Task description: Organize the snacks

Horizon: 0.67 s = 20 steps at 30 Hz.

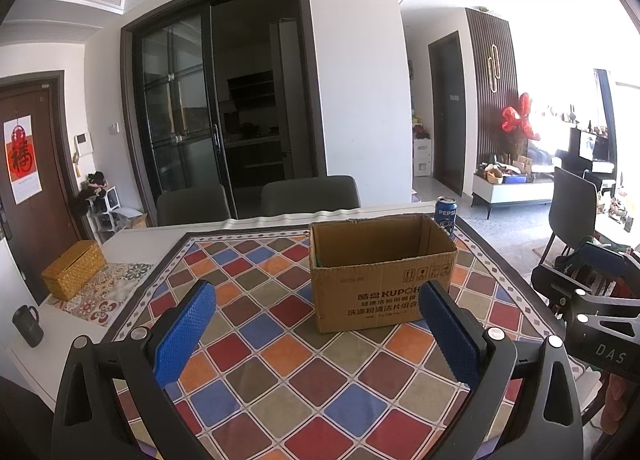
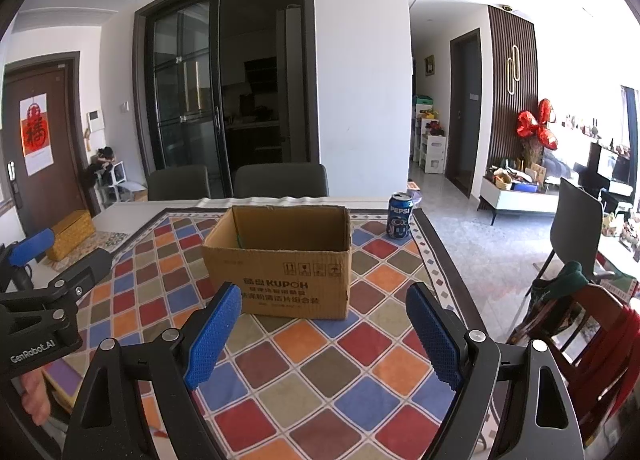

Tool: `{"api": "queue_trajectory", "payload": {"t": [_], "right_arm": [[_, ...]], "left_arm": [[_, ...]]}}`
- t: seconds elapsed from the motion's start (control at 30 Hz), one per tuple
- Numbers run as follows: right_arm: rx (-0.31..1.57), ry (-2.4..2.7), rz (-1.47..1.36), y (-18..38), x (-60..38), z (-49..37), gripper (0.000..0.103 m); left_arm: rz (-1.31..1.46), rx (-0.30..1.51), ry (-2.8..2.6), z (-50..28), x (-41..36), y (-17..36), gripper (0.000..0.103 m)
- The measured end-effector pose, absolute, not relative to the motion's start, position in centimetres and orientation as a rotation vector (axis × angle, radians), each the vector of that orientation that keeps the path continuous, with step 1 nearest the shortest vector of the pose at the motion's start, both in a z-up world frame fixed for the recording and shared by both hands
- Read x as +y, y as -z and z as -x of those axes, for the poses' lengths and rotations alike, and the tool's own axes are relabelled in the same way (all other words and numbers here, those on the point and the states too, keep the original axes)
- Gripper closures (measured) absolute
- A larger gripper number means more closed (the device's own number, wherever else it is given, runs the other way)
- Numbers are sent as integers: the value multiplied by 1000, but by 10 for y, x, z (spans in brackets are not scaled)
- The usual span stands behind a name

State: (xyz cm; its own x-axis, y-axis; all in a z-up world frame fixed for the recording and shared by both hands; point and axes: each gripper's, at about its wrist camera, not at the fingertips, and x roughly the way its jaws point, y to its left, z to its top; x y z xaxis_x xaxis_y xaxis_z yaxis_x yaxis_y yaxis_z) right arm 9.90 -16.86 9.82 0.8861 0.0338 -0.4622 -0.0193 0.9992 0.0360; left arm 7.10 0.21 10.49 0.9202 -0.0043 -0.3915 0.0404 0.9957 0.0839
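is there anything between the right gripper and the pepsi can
Yes, partly. The open cardboard box stands on the checkered cloth ahead of the open, empty right gripper. The Pepsi can stands upright beyond the box's far right corner, apart from it; going round the box's right side looks clear.

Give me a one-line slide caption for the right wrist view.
Open right gripper hovers before an open cardboard box on a checkered tablecloth, Pepsi can behind.

Brown cardboard box point(image 2: 280, 260), blue Pepsi can point(image 2: 400, 221), multicoloured diamond-checked tablecloth point(image 2: 340, 372), blue-padded black tongs point(image 2: 324, 336).
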Motion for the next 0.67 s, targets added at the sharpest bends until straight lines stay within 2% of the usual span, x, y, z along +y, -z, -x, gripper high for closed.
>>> {"api": "queue_trajectory", "payload": {"t": [0.67], "right_arm": [[484, -28, -28, -97, -169, -100, 18]], "left_arm": [[-90, 404, 24, -71, 2, -105, 0]]}}
